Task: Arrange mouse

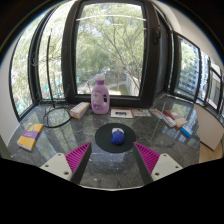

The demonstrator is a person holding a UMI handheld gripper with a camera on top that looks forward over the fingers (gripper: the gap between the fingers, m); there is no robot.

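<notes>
A small blue mouse [118, 137] sits on a round black mouse mat [115, 137] on the grey stone table [112, 165]. My gripper [113, 156] is open and empty. Its two fingers with pink pads [77, 157] stand wide apart just short of the mat. The mouse lies ahead of the fingers, roughly on the line between them, with a clear gap to each.
A pink bottle [100, 96] stands beyond the mat near the window. A flat box [78, 110] and a cable loop [57, 117] lie to the left. A yellow and purple item [30, 137] is further left. Boxes [172, 118] lie to the right.
</notes>
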